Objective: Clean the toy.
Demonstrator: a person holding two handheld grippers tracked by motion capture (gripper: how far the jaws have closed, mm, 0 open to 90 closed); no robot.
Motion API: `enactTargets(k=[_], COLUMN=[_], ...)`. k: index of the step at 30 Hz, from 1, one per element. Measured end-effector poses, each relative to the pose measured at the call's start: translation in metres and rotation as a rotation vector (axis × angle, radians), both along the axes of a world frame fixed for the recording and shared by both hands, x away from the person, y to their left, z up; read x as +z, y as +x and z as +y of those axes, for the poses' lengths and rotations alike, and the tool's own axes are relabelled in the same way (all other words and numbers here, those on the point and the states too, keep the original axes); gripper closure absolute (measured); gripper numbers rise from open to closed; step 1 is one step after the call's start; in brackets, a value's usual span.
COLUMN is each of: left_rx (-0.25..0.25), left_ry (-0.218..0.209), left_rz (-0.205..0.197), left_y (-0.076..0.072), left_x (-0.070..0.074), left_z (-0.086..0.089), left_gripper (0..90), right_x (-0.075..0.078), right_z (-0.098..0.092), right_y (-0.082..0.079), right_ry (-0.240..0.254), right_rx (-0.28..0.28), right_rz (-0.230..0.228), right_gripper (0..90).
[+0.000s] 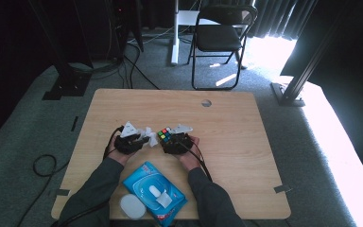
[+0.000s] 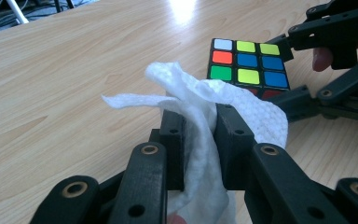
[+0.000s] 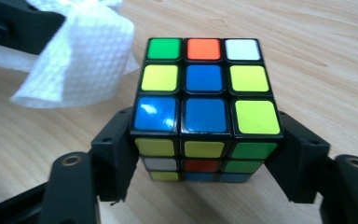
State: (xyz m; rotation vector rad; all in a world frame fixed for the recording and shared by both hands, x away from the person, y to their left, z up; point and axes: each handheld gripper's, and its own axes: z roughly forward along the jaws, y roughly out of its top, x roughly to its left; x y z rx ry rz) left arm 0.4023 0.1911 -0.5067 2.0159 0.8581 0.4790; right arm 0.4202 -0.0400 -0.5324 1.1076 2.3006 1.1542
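Observation:
A scrambled Rubik's cube (image 1: pixel 165 135) sits near the middle of the wooden table (image 1: pixel 246 142). My right gripper (image 3: pixel 205 151) has its jaws against the cube's (image 3: pixel 204 79) two sides, blue and yellow squares on top. My left gripper (image 2: pixel 200 126) is shut on a crumpled white wipe (image 2: pixel 242 102), which bulges out past the jaw tips. The wipe (image 3: pixel 79 60) hangs just beside the cube's left edge, a little apart from it. In the high view both grippers meet tip to tip, left gripper (image 1: pixel 142 139) and right gripper (image 1: pixel 169 139).
A blue pack of wet wipes (image 1: pixel 153 191) with its flap open lies at the table's near edge between the forearms. A white round lid (image 1: pixel 132 206) lies beside it. A black folding chair (image 1: pixel 220 38) stands beyond the table. Cables trail off the left edge.

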Motion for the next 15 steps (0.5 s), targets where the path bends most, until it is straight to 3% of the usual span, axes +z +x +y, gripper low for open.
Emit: enactTargets(k=[7,12,15], left_rx=[0.005,0.012,0.013], left_ry=[0.0,-0.003,-0.007], left_rz=[0.0,0.0,0.0], left_y=[0.0,0.0,0.0], left_x=[-0.001,-0.001,-0.001], left_z=[0.001,0.001,0.001], left_gripper=[74.3,74.1,74.0], right_x=[0.012,0.023,0.031], right_z=[-0.006,-0.013,-0.021], right_y=[-0.007,-0.009,-0.006], right_ry=[0.026,0.051,0.096], right_rx=[0.022,0.043,0.021], right_rz=[-0.034,-0.069,-0.093], right_gripper=[25.0,30.6,41.2])
